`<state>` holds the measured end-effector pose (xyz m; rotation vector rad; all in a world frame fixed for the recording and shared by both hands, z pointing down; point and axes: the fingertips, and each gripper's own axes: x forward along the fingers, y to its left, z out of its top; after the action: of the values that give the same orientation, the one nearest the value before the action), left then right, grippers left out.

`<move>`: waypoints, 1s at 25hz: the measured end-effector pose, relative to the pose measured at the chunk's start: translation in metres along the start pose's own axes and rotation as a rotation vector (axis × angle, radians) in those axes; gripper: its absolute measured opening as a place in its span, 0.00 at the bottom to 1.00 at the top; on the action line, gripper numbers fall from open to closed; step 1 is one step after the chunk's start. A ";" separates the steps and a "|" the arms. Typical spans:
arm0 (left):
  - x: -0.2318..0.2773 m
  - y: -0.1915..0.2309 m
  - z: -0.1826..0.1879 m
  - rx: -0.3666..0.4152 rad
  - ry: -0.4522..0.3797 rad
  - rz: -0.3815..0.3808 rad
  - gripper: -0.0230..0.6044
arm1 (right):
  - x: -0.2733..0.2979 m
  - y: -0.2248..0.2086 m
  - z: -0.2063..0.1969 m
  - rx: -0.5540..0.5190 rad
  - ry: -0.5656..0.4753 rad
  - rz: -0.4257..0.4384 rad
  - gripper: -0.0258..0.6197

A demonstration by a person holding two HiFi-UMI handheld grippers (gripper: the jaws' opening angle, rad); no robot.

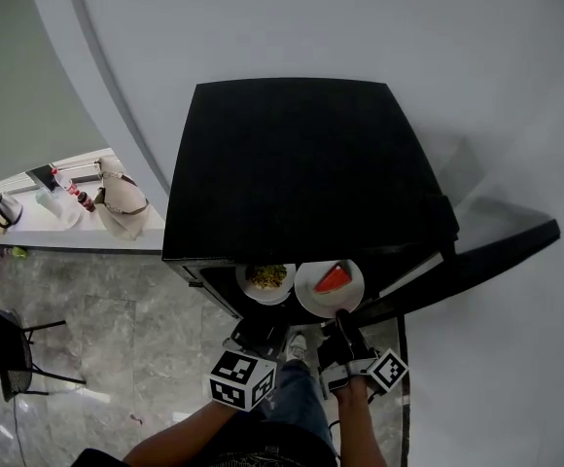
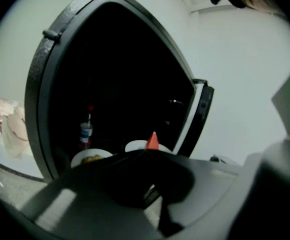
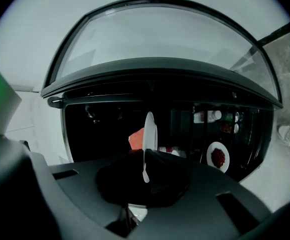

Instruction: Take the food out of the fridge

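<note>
A black fridge stands with its door swung open to the right. My right gripper is shut on the rim of a white plate that carries a red watermelon slice. In the right gripper view, which is rolled sideways, that plate stands edge-on between the jaws with the slice behind it. A second white plate of yellowish food sits beside it at the fridge's front. My left gripper hovers just short of this plate, its dark jaws together and holding nothing.
Inside the fridge are a bottle and a plate of dark red food on another shelf. A counter with a kettle and bags runs along the left. A black chair stands on the marble floor.
</note>
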<state>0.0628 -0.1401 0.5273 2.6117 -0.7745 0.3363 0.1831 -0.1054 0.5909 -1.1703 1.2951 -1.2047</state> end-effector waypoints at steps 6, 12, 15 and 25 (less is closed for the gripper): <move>-0.028 -0.012 0.019 -0.012 -0.040 0.009 0.01 | -0.035 0.065 -0.017 -0.012 0.001 0.055 0.05; -0.052 -0.028 0.034 -0.008 -0.078 0.045 0.02 | -0.073 0.125 -0.028 -0.014 0.040 0.101 0.05; -0.062 -0.040 0.046 0.007 -0.112 0.068 0.02 | -0.092 0.151 -0.033 -0.004 0.079 0.107 0.05; -0.093 -0.071 0.067 -0.033 -0.213 0.161 0.02 | -0.120 0.229 -0.040 -0.019 0.255 0.172 0.05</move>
<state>0.0343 -0.0715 0.4151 2.5879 -1.0564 0.0890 0.1439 0.0264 0.3686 -0.9187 1.5668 -1.2440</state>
